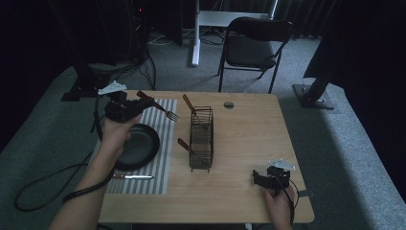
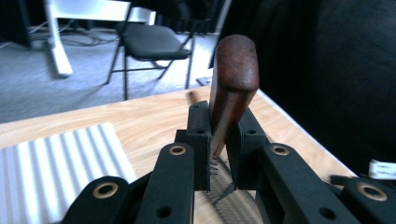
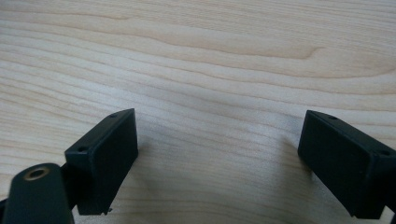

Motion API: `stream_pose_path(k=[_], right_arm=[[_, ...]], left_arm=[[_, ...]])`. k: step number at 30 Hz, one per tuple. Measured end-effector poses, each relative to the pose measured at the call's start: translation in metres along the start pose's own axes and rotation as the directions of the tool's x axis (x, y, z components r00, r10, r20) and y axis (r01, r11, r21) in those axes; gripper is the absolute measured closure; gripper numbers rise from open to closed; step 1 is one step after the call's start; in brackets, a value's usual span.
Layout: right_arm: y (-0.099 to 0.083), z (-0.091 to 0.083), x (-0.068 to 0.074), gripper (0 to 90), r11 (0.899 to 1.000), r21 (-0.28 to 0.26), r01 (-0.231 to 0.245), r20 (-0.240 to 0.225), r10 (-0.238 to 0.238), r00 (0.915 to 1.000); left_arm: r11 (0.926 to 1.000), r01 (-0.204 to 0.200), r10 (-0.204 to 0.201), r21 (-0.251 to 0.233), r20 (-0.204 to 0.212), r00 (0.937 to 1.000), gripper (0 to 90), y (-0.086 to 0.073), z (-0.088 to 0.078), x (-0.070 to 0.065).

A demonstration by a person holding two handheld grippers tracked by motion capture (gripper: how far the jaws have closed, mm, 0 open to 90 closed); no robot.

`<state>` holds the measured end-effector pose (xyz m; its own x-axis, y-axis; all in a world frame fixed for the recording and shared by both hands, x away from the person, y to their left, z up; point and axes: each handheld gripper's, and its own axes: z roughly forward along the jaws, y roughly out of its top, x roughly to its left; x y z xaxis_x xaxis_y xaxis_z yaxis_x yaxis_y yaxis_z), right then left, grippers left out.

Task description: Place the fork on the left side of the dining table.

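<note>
My left gripper (image 1: 145, 103) is held above the far left of the table, shut on a fork (image 1: 166, 113) by its brown wooden handle. The tines point right, toward a black wire rack (image 1: 201, 140). In the left gripper view the handle (image 2: 232, 84) stands up between the closed jaws of the left gripper (image 2: 219, 144). Near the table's front right edge my right gripper (image 1: 259, 178) rests low, open. The right gripper (image 3: 217, 158) has only bare wood between its jaws.
The rack holds two wooden-handled utensils (image 1: 187, 103) (image 1: 185, 145). A black plate (image 1: 140, 146) sits on a striped placemat (image 1: 163, 163), with a knife (image 1: 134, 177) at the mat's near end. A folding chair (image 1: 256, 45) stands beyond the table (image 1: 249, 129).
</note>
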<state>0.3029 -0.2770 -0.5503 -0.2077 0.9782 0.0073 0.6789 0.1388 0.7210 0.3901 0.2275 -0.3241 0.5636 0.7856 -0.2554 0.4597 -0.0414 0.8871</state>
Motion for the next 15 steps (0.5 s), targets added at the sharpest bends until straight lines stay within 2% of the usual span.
stream_pose_path(k=[3,7,12,14,15], right_arm=[[0.000,0.000,0.000,11.7,1.000,0.000,0.002,0.000,-0.002,1.0000],[0.000,0.000,0.000,11.7,1.000,0.001,0.000,0.000,0.000,1.0000],[0.000,0.000,0.000,11.7,1.000,0.001,-0.001,0.000,0.001,1.0000],[0.000,0.000,0.000,11.7,1.000,0.002,-0.001,0.000,0.001,1.0000],[0.000,0.000,0.000,11.7,1.000,0.002,-0.001,0.000,0.001,1.0000]], left_arm=[[0.9998,0.018,-0.018,-0.008,-0.044,0.9989,80.4,-0.005,-0.002,0.012],[0.9983,0.057,-0.058,-0.012,-0.079,0.9952,80.4,-0.010,-0.003,0.028],[0.9944,0.104,-0.106,-0.019,-0.100,0.9894,80.4,-0.018,-0.001,0.044],[0.9944,0.104,-0.106,-0.019,-0.100,0.9894,80.4,-0.018,-0.001,0.044],[0.9905,0.136,-0.137,-0.019,-0.126,0.9825,80.4,-0.025,0.005,0.054]])
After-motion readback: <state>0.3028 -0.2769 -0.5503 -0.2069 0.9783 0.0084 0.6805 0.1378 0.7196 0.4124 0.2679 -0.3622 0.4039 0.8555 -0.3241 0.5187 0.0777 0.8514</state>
